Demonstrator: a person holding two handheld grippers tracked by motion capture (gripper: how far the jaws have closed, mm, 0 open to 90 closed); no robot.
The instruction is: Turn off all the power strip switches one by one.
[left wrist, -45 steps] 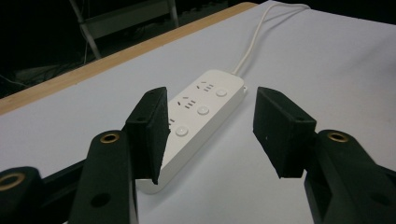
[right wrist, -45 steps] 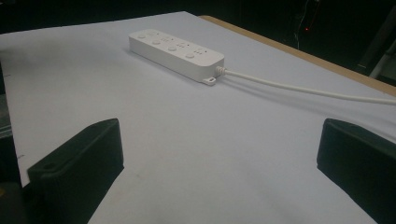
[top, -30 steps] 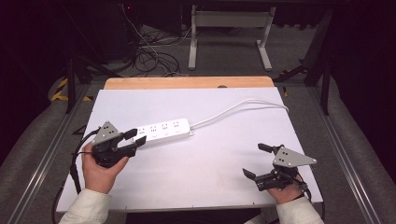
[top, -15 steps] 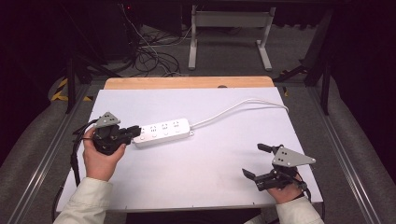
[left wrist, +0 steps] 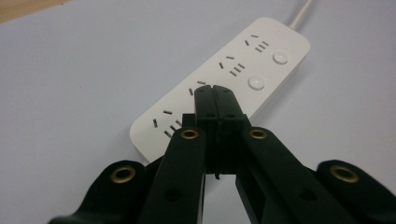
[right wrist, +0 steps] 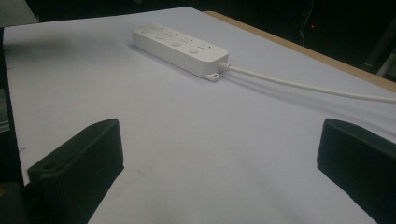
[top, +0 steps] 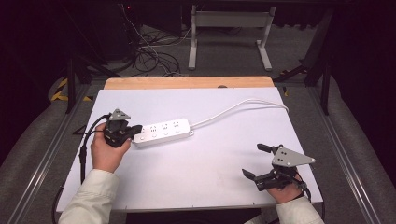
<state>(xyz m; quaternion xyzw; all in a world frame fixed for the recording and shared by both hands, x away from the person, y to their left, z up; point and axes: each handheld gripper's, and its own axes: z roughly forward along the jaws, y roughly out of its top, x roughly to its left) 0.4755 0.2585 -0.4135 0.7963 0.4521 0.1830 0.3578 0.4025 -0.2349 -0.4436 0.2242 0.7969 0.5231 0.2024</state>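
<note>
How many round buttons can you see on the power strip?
2 in the left gripper view, on the power strip: far end, middle. The shut left gripper may hide more.

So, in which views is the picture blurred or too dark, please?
High view: the floor beyond the table is very dark. Left gripper view: the power strip is sharp, while the bottom of the black jaws blurs. Right gripper view: the jaw tips are dim and soft, with the strip's far end slightly hazy.

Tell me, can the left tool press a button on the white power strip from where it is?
Probably yes. The left tool, jaws shut, is already over the power strip, and nothing lies between it and the buttons.
</note>
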